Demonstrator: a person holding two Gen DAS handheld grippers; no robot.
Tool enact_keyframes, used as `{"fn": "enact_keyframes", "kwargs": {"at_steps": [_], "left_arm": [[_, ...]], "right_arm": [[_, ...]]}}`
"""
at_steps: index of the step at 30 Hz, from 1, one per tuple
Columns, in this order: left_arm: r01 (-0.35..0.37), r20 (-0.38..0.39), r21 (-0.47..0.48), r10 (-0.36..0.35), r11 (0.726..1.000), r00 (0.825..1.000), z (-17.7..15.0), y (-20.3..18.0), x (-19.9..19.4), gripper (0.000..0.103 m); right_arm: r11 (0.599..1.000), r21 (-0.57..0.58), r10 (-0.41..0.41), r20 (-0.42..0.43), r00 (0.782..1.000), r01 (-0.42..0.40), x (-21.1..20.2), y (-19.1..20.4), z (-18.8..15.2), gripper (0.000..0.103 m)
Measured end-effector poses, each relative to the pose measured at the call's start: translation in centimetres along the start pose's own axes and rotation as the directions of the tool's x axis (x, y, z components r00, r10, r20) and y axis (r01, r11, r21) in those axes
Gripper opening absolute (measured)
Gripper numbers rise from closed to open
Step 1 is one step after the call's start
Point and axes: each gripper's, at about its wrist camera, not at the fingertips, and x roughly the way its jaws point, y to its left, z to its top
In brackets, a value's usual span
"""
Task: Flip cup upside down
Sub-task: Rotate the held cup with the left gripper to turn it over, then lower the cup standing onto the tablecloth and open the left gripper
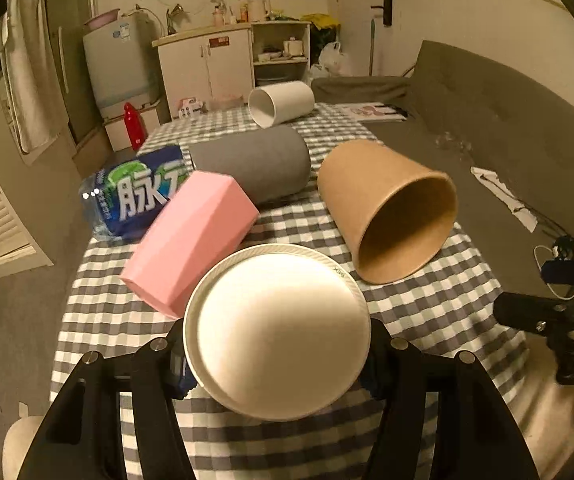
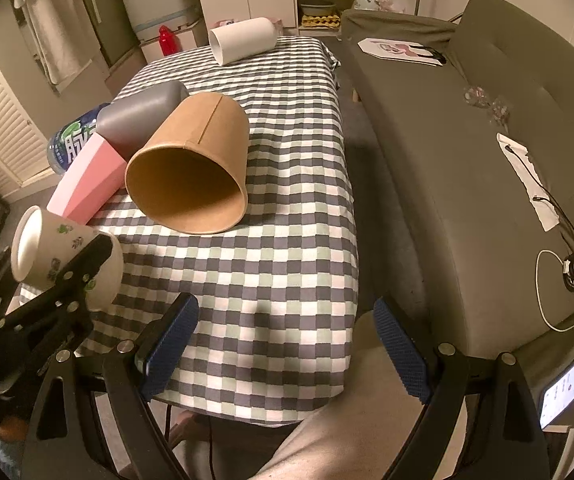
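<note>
Holding the paper cup (image 1: 277, 332) sideways in our left gripper (image 1: 277, 360) over the table's (image 2: 287, 240) near edge, prob mid-flip; right gripper (image 2: 287, 344) wide, empty.

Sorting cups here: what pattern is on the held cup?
White cup with small green prints; right wrist view.

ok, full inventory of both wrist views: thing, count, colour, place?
paper cup: 1, white with small green prints, held in left tongs, tilted
kraft paper tub: 1, brown, on its side mid-table
grey cylinder: 1, behind pink box
pink box: 1, table's left side
water bottle: 1, blue label, left edge
white tube: 1, far end
checked tablecloth: 1, grey-white
sofa: 1, grey, right of table
red bottle: 1, floor
left tongs: shut on cup
right tongs: open, empty
</note>
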Motion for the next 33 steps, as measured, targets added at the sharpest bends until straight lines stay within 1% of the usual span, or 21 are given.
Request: {"fn": "enact_keyframes", "kwargs": {"at_steps": [7, 9, 10, 11, 12, 16, 22, 24, 28, 33], "left_arm": [[0.009, -0.007, 0.007, -0.009, 1.000, 1.000, -0.3, 0.3, 0.8, 0.062], [0.021, -0.007, 0.004, -0.021, 1.000, 1.000, -0.3, 0.5, 0.8, 0.065], [0.030, -0.013, -0.001, -0.030, 1.000, 0.999, -0.3, 0.6, 0.9, 0.069], [0.023, -0.020, -0.007, -0.023, 1.000, 1.000, -0.3, 0.6, 0.9, 0.077], [0.009, -0.023, -0.012, -0.010, 1.000, 1.000, -0.3, 0.6, 0.9, 0.081], [0.005, -0.009, -0.024, -0.005, 1.000, 1.000, 0.1, 0.8, 0.2, 0.082], [-0.002, 0.052, -0.032, 0.003, 1.000, 0.999, 1.8, 0.8, -2.4, 0.082], [0.004, 0.087, -0.042, -0.001, 0.999, 0.996, 2.4, 0.9, -3.8, 0.082], [0.025, 0.169, -0.064, -0.014, 0.998, 0.986, 3.5, 1.2, -7.4, 0.082], [0.042, 0.227, -0.105, -0.018, 0.994, 0.974, 3.2, 3.0, -11.3, 0.082]], "right_arm": [[1.000, 0.002, -0.009, -0.030, 1.000, 0.009, 1.1, 0.0, 0.4, 0.089], [1.000, 0.002, -0.009, -0.035, 0.999, 0.009, 1.4, 0.1, 0.6, 0.089], [1.000, 0.002, -0.008, -0.035, 0.999, 0.008, 1.4, 0.2, 0.7, 0.089], [1.000, 0.000, -0.008, -0.033, 0.999, 0.008, 1.4, 0.3, 0.8, 0.089], [1.000, -0.003, -0.008, -0.030, 1.000, 0.008, 1.3, 0.4, 0.9, 0.089], [1.000, -0.011, -0.005, -0.011, 1.000, 0.005, 0.5, 0.7, 1.1, 0.089], [1.000, -0.014, -0.009, 0.029, 1.000, 0.009, -1.9, 0.9, 0.6, 0.089], [1.000, -0.016, -0.013, 0.052, 0.999, 0.014, -3.0, 0.9, 0.6, 0.089], [1.000, -0.021, -0.014, 0.129, 0.992, 0.017, -6.1, 1.2, 0.2, 0.089], [0.999, -0.049, 0.002, 0.205, 0.979, 0.008, -8.6, 2.4, -1.0, 0.089]]}}
